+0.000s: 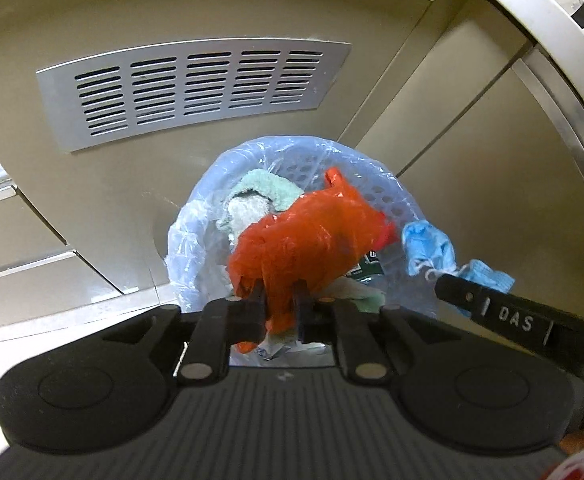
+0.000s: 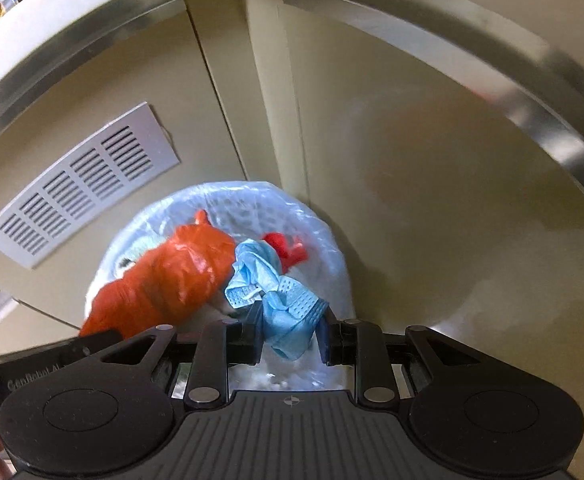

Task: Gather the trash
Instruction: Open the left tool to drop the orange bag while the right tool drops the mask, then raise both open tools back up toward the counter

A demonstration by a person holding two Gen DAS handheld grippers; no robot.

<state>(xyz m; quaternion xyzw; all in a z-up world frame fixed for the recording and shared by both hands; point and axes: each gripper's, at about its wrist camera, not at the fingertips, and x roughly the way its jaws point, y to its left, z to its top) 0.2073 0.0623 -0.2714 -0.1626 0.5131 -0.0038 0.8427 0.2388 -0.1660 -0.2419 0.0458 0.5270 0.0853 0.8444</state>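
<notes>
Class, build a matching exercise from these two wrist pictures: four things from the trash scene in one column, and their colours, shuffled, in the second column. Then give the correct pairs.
Column one:
1. plastic bag between the left gripper fingers
2. face mask at the right gripper
3. towel in the bin
4. vent grille on the cabinet

Column two:
A. silver-grey
B. pale green
C. orange
D. light blue

Pairs: 1-C, 2-D, 3-B, 4-A

Soft, even indoor light fills both my views, with no hard shadows. My fisheye lenses bow every straight edge near the rims. The metal trim on my right smears, perhaps from motion, and glare whitens the bin liner.
</notes>
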